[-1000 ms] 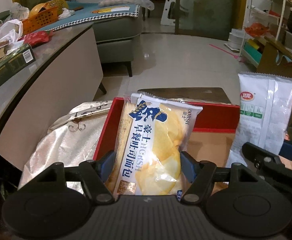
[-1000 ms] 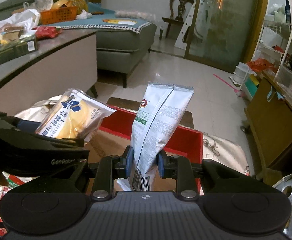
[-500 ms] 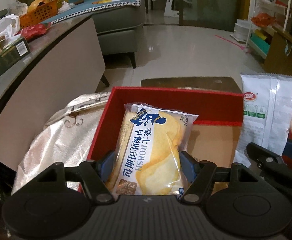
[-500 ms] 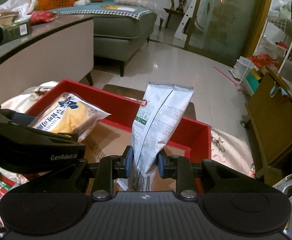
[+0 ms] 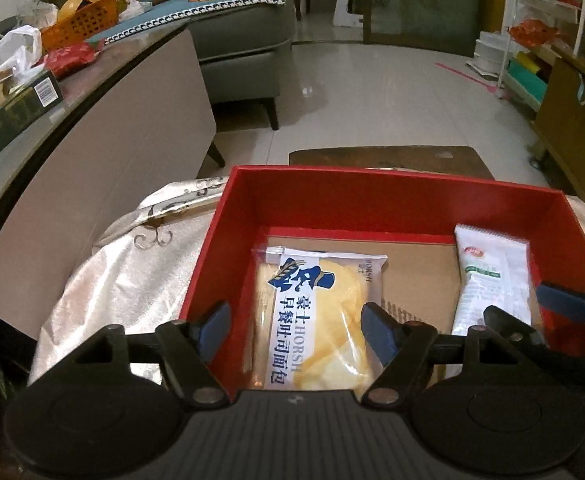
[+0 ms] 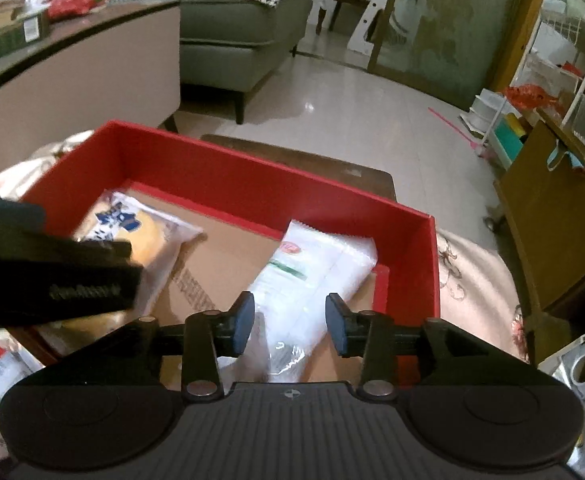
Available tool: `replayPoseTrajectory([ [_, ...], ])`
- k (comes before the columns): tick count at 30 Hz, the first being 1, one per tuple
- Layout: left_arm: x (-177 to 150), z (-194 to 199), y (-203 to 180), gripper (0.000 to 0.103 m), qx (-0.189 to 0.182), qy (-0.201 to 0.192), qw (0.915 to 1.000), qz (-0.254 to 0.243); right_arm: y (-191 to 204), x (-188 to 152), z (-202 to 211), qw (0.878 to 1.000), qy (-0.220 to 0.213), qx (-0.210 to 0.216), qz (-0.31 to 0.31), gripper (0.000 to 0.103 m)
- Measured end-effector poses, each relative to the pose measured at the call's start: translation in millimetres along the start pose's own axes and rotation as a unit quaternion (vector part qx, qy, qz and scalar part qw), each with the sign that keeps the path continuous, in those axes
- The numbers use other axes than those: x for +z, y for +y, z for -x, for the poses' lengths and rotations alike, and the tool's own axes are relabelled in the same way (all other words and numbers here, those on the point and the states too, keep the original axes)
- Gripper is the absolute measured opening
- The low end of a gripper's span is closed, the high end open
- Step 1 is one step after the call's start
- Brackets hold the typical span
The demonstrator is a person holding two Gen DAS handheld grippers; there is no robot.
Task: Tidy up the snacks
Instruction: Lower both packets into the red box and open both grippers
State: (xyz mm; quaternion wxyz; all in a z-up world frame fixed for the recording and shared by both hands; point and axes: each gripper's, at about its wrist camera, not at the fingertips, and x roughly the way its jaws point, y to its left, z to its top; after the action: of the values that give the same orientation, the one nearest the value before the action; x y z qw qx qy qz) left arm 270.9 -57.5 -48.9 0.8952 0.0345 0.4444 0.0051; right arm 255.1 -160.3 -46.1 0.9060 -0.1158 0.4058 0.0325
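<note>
A red box (image 5: 372, 196) with a cardboard floor stands on a silver-clothed table. A yellow bread packet (image 5: 316, 320) with blue print lies flat in its left half; it also shows in the right wrist view (image 6: 140, 232). A white snack bag (image 5: 492, 280) lies flat in the right half, also in the right wrist view (image 6: 312, 276). My left gripper (image 5: 296, 328) is open over the bread packet, jaws clear of it. My right gripper (image 6: 288, 320) is open over the white bag. The red box's far wall (image 6: 252, 176) shows in the right wrist view.
A silver embroidered cloth (image 5: 124, 280) covers the table left of the box. A long counter (image 5: 72, 120) with bags and an orange basket runs along the left. A grey sofa (image 5: 244, 40) stands behind. A wooden cabinet (image 6: 552, 220) stands at the right.
Both grippers lowered into the red box and opened. The bread packet and the white bag were let go and now lie flat on the box floor.
</note>
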Motion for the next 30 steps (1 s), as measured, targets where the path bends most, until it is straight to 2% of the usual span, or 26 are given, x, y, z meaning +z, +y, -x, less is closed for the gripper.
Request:
replayPoseTrajectory([
  [3, -0.8, -0.4, 2.9, 0.069, -0.002, 0.003, 1.0, -0.001, 1.1, 0.5, 2.0, 1.0, 0.0, -0.005, 0.002, 0.054],
  [4, -0.9, 0.0, 3.1, 0.069, -0.001, 0.003, 1.0, -0.004, 1.2, 0.2, 3.2, 1.0, -0.001, -0.007, 0.002, 0.058],
  [11, 0.0, 12.9, 12.1, 0.069, -0.007, -0.008, 0.9999, 0.005, -5.5, 1.8, 13.3, 1.0, -0.015, -0.015, -0.002, 0.065],
  [21, -2.7, 25.2, 14.0, 0.069, -0.012, -0.021, 0.9997, -0.006, -6.7, 3.7, 27.5, 0.999, -0.04, -0.025, 0.001, 0.071],
  [30, -6.1, 42.0, 15.1, 0.069, -0.021, -0.035, 0.999, -0.015, -6.2, 3.0, 40.1, 0.998, -0.057, -0.03, 0.008, 0.072],
])
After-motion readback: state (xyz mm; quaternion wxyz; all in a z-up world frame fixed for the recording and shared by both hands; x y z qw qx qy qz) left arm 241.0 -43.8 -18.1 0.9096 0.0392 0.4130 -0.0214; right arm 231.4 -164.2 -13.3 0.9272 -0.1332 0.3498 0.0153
